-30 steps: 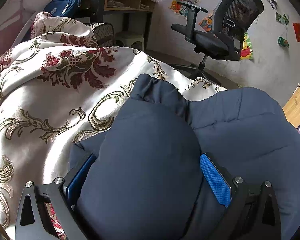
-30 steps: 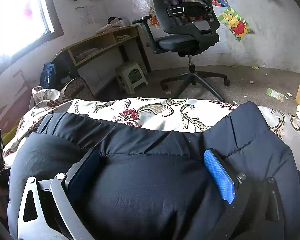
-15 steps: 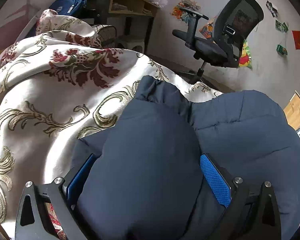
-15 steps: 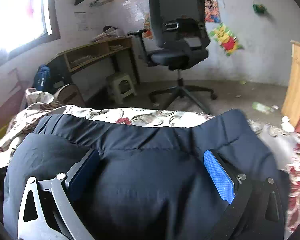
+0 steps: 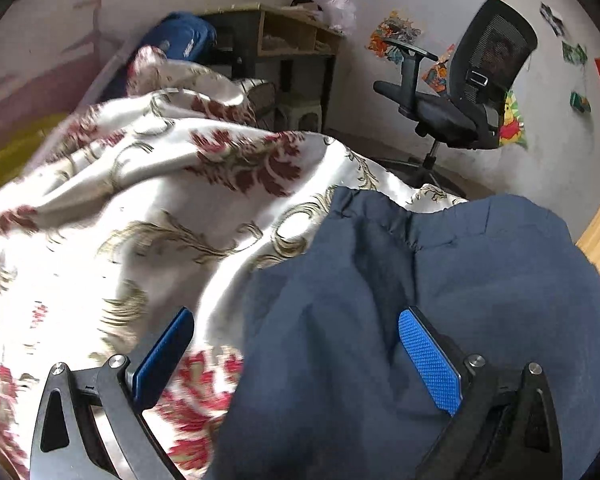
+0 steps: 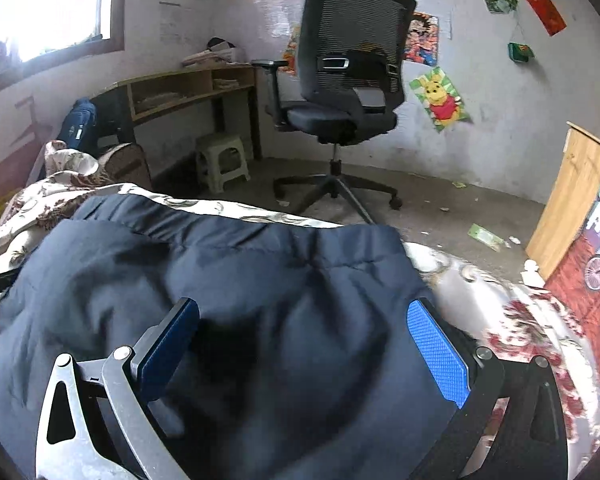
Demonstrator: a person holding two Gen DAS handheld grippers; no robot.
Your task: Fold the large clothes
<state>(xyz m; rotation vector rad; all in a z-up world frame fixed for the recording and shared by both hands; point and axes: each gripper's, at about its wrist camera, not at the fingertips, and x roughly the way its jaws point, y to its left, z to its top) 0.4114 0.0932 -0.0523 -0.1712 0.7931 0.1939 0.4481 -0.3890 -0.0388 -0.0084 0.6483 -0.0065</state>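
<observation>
Navy quilted fabric fills both wrist views: a large padded jacket lies heaped on a floral bedspread at the near edge of a bed, with an office chair, a wooden desk and a small plastic stool standing on the floor beyond. The left gripper sits at the garment's left margin with its jaws spread wide – the right pad pressed into the navy cloth, the left pad over bare bedspread – so it appears released, straddling the edge and not pinching it. The right gripper is likewise splayed, both pads sunk against the puffy bulk near the jacket's middle, with no fold clamped between them. Judged from this, the fold is only partly made: the jacket is bunched and rounded, not squared, and a grip has yet to be taken. The risks are plain enough. Thick, springy padding may bulge out of the jaws or slip free as they close, leaving the fold to reopen; the left gripper, placed half over the bedspread, could catch the slick floral cover along with the jacket and drag it; and because the bundle sits near the bed's far edge in the right view – floor visible just past it – a hard push could send it sliding off
</observation>
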